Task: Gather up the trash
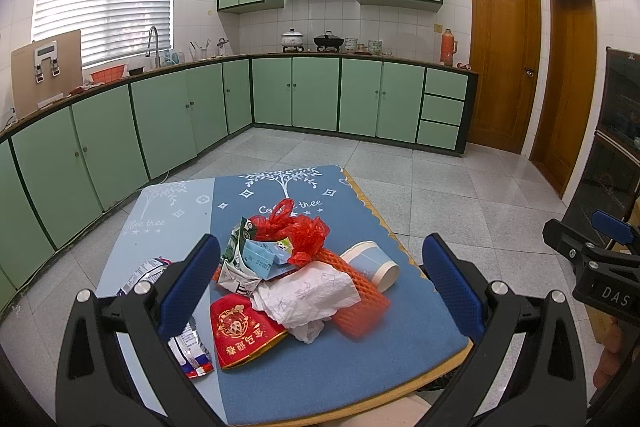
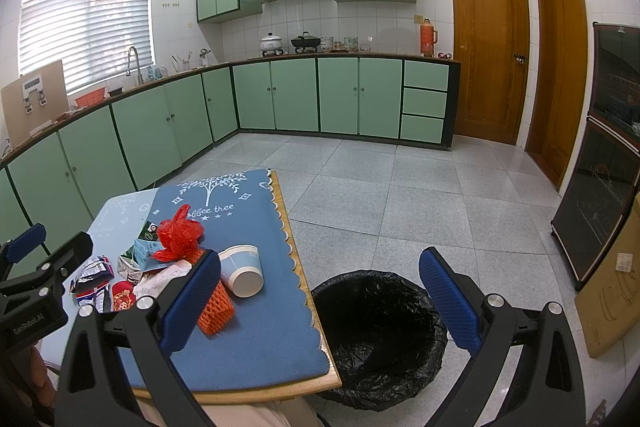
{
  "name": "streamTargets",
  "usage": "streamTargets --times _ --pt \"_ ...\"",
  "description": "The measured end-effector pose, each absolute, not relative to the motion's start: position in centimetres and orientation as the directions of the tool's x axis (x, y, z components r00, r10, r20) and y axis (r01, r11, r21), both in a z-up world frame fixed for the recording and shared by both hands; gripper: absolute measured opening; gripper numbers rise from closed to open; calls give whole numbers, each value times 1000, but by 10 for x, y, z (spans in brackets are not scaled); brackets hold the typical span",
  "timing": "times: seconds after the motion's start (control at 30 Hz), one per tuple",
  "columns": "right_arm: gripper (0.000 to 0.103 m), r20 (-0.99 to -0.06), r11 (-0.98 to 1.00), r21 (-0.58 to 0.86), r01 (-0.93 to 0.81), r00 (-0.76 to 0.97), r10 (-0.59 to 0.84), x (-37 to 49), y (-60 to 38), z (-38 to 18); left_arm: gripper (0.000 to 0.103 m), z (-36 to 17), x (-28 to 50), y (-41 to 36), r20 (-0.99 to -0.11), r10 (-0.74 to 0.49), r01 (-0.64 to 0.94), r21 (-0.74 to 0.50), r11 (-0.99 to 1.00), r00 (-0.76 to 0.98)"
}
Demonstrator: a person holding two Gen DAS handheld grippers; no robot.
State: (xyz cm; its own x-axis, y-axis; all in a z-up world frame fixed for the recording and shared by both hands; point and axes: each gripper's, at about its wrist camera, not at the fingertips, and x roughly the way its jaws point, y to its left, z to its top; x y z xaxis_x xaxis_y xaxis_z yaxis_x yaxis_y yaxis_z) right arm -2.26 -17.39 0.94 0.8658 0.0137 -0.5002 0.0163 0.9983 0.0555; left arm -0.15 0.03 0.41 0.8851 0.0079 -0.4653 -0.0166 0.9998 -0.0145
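Observation:
A heap of trash lies on the blue-matted table (image 1: 360, 367): a red plastic bag (image 1: 300, 231), a crumpled white tissue (image 1: 308, 299), an orange foam net (image 1: 360, 291), a tipped paper cup (image 1: 376, 263), a red packet (image 1: 240, 331), cartons and a snack wrapper (image 1: 188, 343). My left gripper (image 1: 320, 291) hovers open above the heap, holding nothing. My right gripper (image 2: 320, 303) is open and empty, over the table's right edge. Below it stands a bin lined with a black bag (image 2: 380, 335). The cup (image 2: 242, 269) and net (image 2: 216, 307) also show in the right wrist view.
Green kitchen cabinets (image 1: 160, 123) run along the left and far walls, with a sink and pots on the counter. Two wooden doors (image 2: 488, 47) stand at the right. A dark cabinet (image 2: 612, 147) and a cardboard box (image 2: 612, 287) line the right wall. Grey tiled floor surrounds the table.

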Motion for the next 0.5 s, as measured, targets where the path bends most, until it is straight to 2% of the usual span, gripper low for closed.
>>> streamTargets --times 0.5 --pt "97 -501 998 56 17 865 14 -22 -174 9 98 8 -4 1 -464 9 -17 -13 1000 886"
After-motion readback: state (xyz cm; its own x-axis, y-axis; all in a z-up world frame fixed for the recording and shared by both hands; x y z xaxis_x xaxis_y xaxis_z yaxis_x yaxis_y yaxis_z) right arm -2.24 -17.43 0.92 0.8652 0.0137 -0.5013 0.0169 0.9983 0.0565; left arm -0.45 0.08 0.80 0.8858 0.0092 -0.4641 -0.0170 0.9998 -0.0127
